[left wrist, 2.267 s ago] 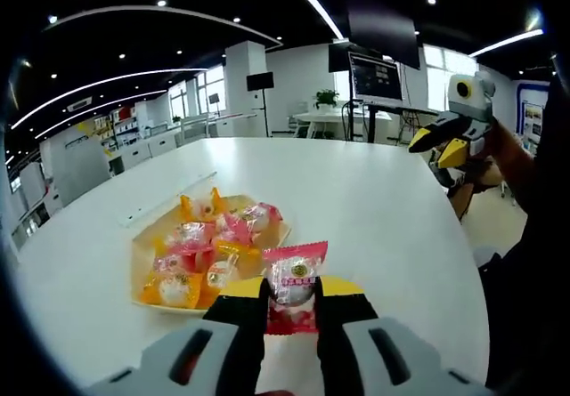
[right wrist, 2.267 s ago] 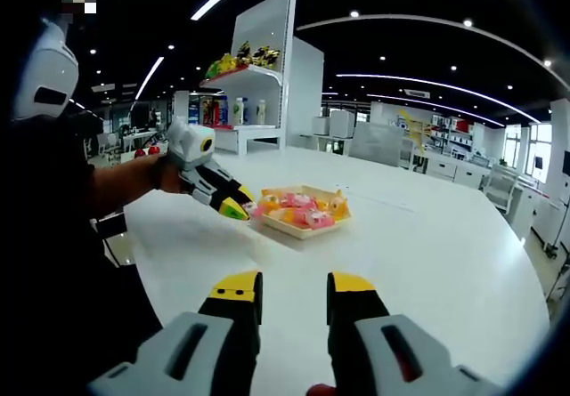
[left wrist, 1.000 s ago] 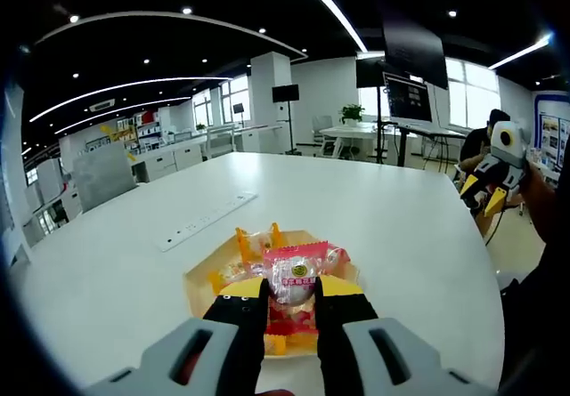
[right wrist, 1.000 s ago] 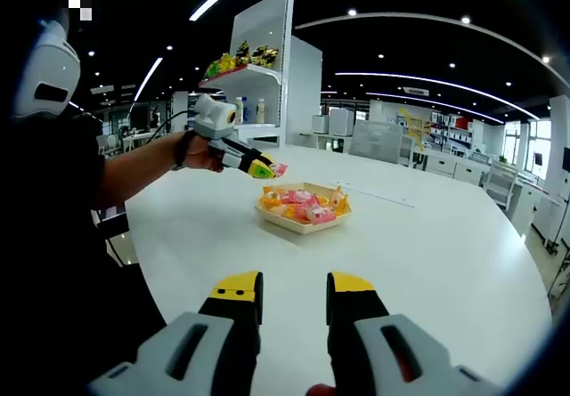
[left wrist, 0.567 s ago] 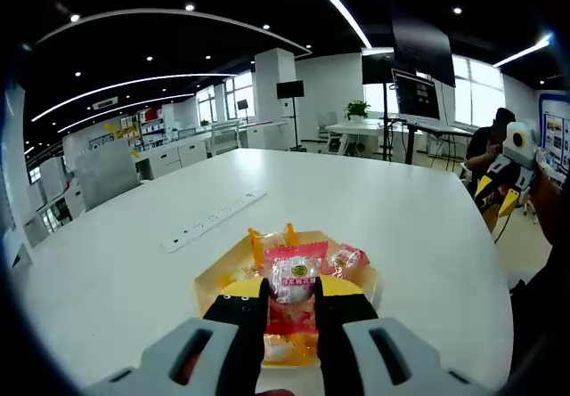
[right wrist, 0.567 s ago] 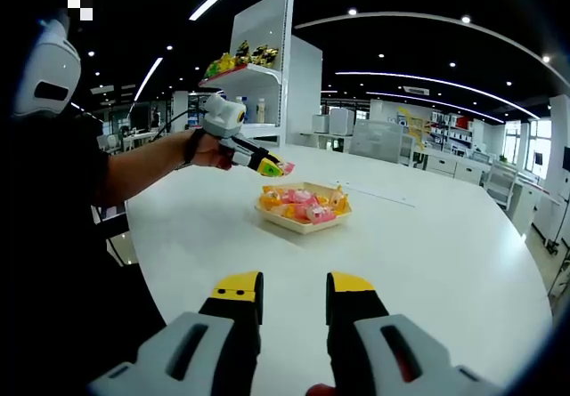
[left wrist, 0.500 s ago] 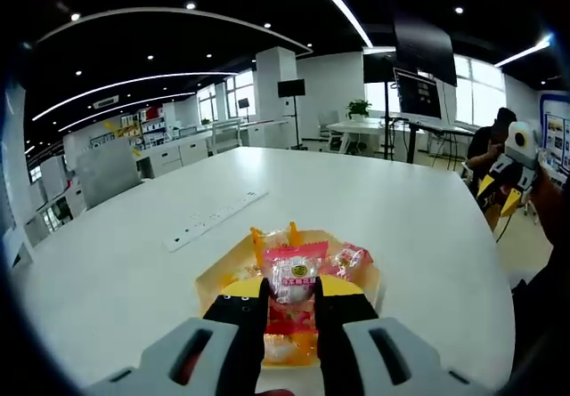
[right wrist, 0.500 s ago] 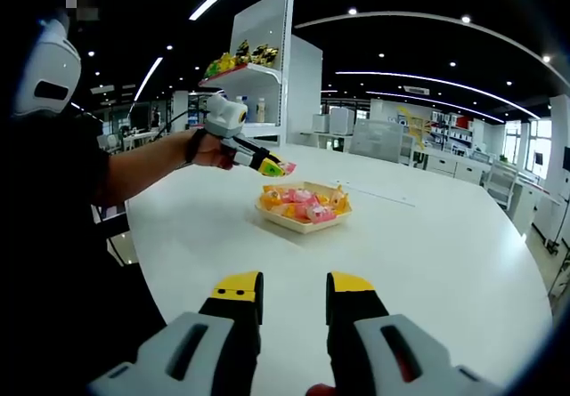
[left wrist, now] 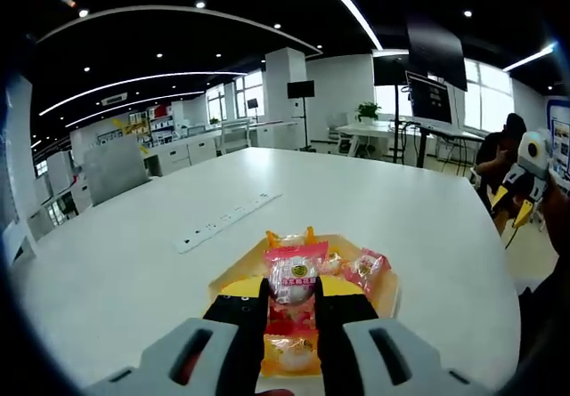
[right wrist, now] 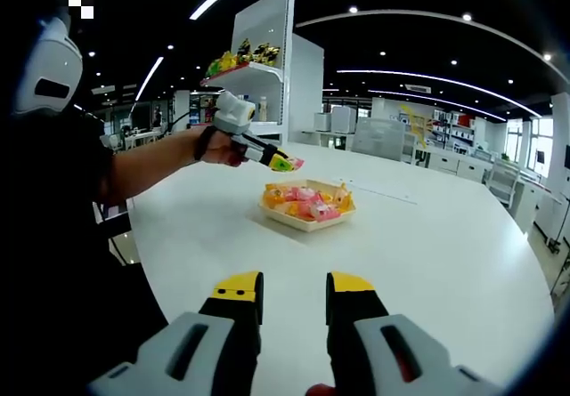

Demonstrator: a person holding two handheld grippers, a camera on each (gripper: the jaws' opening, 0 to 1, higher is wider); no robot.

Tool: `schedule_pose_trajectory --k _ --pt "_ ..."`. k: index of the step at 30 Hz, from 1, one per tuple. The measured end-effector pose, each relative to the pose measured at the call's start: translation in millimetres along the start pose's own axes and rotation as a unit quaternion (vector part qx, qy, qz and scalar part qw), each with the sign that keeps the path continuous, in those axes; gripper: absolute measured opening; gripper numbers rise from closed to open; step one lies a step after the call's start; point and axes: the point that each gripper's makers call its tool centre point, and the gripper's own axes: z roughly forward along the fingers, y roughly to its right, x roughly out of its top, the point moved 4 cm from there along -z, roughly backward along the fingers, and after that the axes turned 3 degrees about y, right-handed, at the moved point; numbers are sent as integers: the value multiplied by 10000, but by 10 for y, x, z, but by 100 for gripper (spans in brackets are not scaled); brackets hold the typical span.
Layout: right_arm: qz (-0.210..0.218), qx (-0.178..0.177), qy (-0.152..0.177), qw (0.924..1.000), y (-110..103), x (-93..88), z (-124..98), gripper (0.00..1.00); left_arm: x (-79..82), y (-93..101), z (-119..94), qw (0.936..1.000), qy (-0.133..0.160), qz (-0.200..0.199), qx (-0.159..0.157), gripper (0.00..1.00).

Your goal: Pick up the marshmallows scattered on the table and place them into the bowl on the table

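Your left hand-held gripper [left wrist: 291, 300] is clamped on a pink-wrapped marshmallow [left wrist: 293, 278], pinched between the yellow-tipped jaws and hanging above the bowl [left wrist: 388, 292], which sits on the white bench [left wrist: 125, 262] just beyond the tips toward 12 o'clock. In the right gripper view that same tool [right wrist: 283, 162] hovers over the bowl's [right wrist: 296, 220] 10 o'clock edge with the pink packet at its tip. Your right hand-held gripper [right wrist: 293, 300] is empty, jaws parted, well back from the bowl over bare bench.

Expect the sweet to be very light and soft, inside a crinkly, slippery film wrapper. The jaws grip it across the padded middle, which looks the safest hold; the thin sealed ends would likely slide out. Squeeze gently, since it will squash. Other wrapped sweets [left wrist: 367, 266], pink and orange, already lie in the bowl.
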Motion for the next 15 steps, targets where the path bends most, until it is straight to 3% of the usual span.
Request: schedule_pose_trajectory --k 15 --pt "35 -14 -15 10000 -20 -27 -18 29 -26 -125 96 9997 8 -205 140 22"
